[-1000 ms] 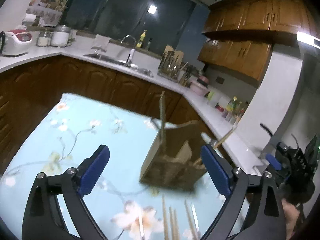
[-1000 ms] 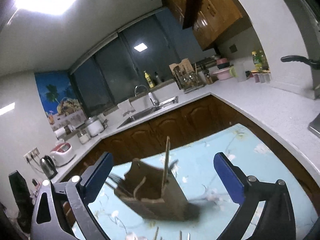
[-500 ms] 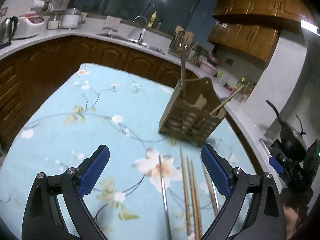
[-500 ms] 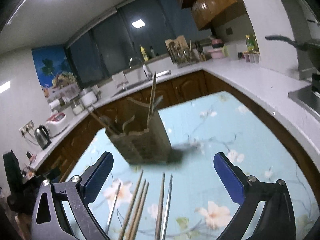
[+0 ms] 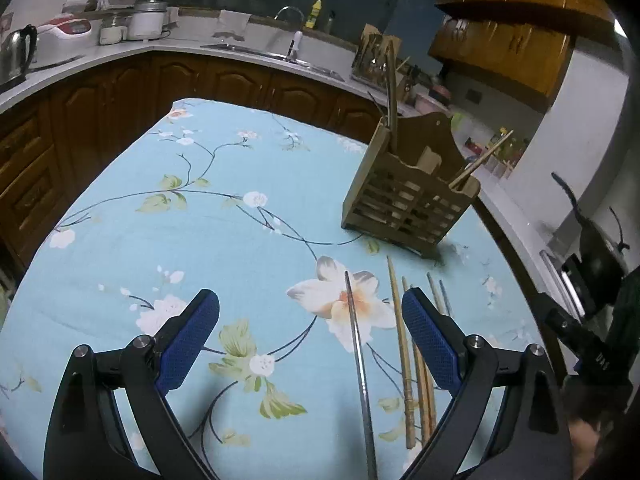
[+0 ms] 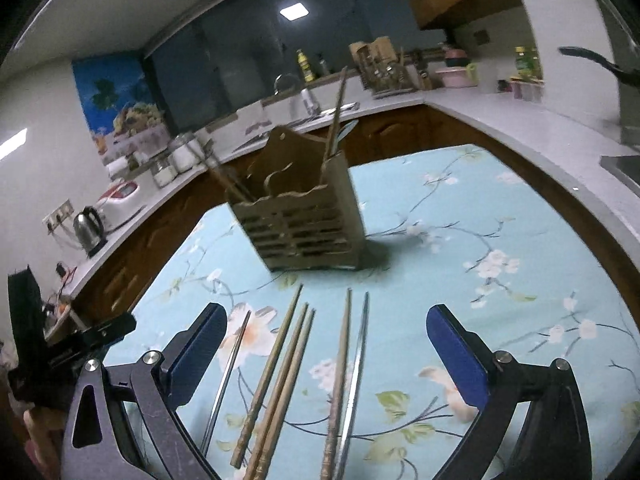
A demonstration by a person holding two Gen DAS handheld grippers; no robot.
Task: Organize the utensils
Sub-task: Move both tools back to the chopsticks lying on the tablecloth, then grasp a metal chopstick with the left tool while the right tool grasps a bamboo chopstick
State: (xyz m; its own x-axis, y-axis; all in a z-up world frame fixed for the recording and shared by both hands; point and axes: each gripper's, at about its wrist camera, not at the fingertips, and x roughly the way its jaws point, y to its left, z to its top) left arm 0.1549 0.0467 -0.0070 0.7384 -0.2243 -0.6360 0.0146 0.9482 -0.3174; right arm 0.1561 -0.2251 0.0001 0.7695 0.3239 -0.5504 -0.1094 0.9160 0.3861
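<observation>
A slatted wooden utensil holder stands on the floral blue tablecloth with a few chopsticks upright in it. Several loose chopsticks lie on the cloth in front of it: wooden ones and metal ones. My left gripper is open and empty, above the cloth with a metal chopstick between its fingers' span. My right gripper is open and empty, hovering over the loose chopsticks.
Wooden kitchen cabinets and a white counter wrap around the table, with a sink, a kettle, a rice cooker and jars. A black pan sits at the right. The other gripper's body shows at the right edge.
Both grippers have tilted down and pulled back from the holder. The loose chopsticks on the cloth have come into fuller view. Both stay open.
</observation>
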